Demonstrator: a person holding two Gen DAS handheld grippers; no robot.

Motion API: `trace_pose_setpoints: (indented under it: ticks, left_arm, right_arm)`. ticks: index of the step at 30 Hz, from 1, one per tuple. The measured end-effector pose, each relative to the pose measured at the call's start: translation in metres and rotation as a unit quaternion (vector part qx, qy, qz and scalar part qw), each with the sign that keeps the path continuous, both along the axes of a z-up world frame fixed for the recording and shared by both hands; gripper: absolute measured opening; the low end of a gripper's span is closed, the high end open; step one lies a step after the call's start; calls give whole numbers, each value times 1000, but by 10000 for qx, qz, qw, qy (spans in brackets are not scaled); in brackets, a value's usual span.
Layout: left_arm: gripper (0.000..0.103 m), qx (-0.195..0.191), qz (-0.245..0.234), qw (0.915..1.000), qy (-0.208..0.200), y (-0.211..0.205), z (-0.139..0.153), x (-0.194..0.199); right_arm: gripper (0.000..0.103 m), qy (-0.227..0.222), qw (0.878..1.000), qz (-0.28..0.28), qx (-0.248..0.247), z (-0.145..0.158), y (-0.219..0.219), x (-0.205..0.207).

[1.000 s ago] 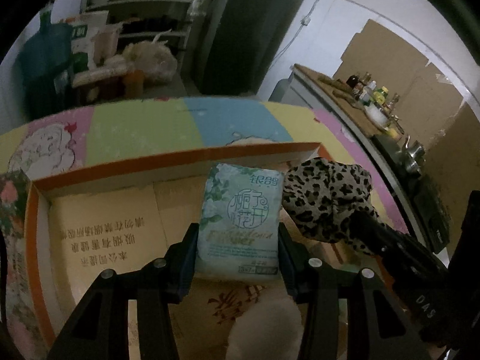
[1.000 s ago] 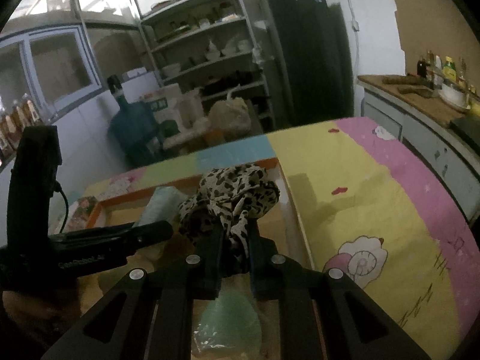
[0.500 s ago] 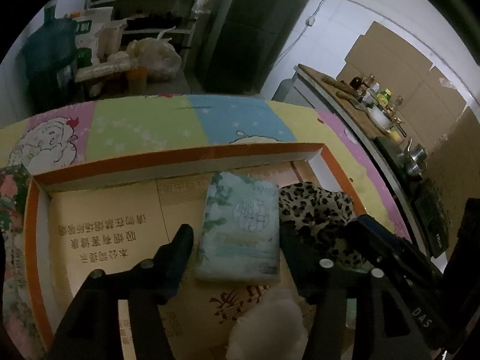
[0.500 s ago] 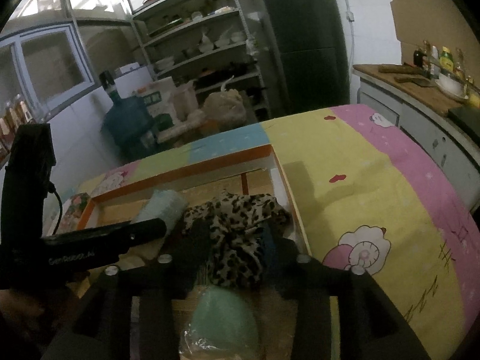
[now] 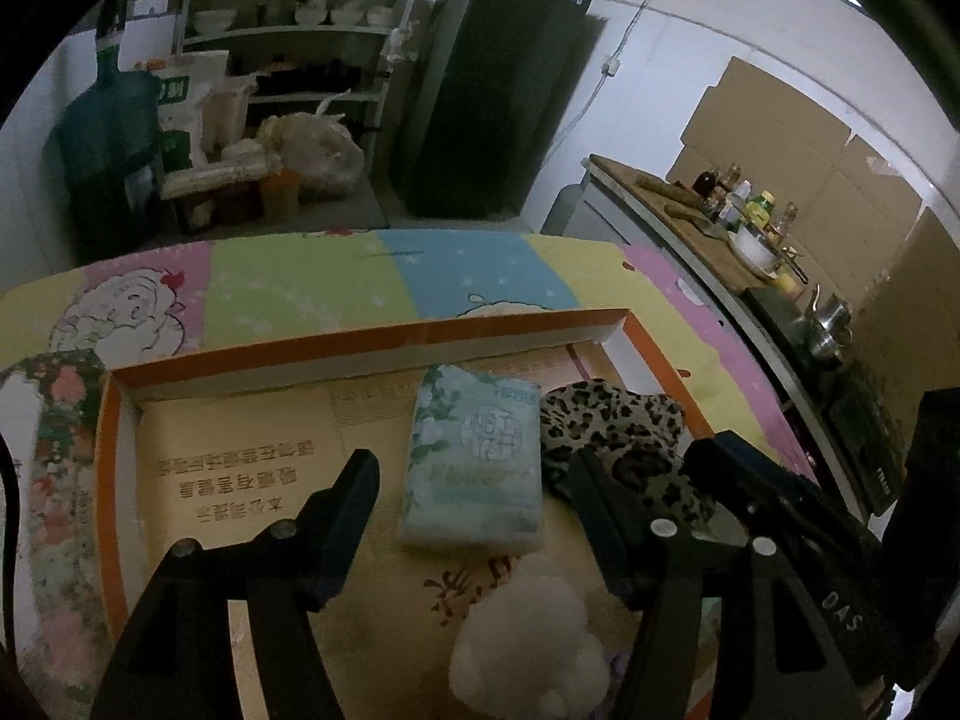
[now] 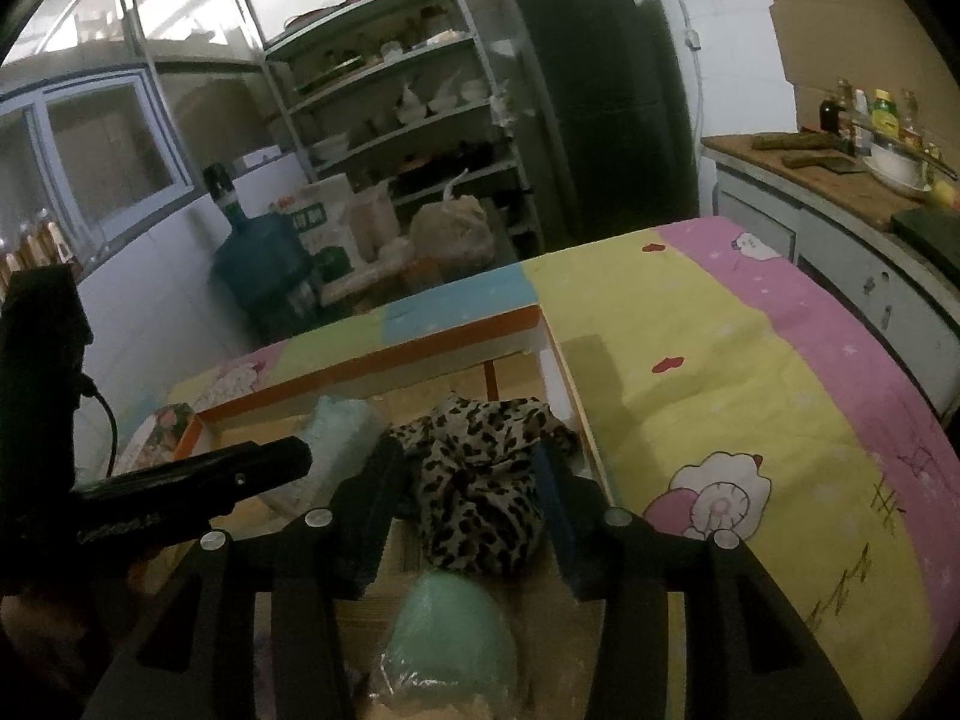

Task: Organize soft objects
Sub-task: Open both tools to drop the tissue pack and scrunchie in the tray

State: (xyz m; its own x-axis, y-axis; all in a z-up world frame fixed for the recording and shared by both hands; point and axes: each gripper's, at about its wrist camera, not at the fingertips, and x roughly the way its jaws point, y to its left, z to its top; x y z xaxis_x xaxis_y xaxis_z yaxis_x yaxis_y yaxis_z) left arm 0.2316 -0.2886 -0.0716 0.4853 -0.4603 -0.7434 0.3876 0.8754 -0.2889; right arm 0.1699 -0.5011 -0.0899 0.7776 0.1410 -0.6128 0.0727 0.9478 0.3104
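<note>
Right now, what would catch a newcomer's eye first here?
The leopard-print cloth heaped in the orange-rimmed box's far right corner, with the pale green tissue pack lying flat beside it. Both grippers, left and right, hover over them with jaws open.

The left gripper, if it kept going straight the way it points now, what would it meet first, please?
Most likely the pale green tissue pack, lying flat in the orange-edged box just beyond the open left gripper; depth is uncertain, so the box floor might come first.
</note>
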Motion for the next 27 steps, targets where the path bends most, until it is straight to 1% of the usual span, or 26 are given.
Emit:
trace_pose_setpoints:
  ticks: [8, 20, 27]
  left_arm:
    - [65, 69, 126, 9996, -231, 15, 9, -12]
    - [65, 285, 434, 9950, -850, 47, 29, -38]
    - [65, 293, 541, 9934, -972, 68, 35, -46]
  right_arm:
    - [47, -133, 9999, 15, -21, 9, 6, -11]
    - [48, -352, 9992, 186, -72, 24, 33, -24]
    - [48, -426, 9985, 304, -160, 33, 53, -31]
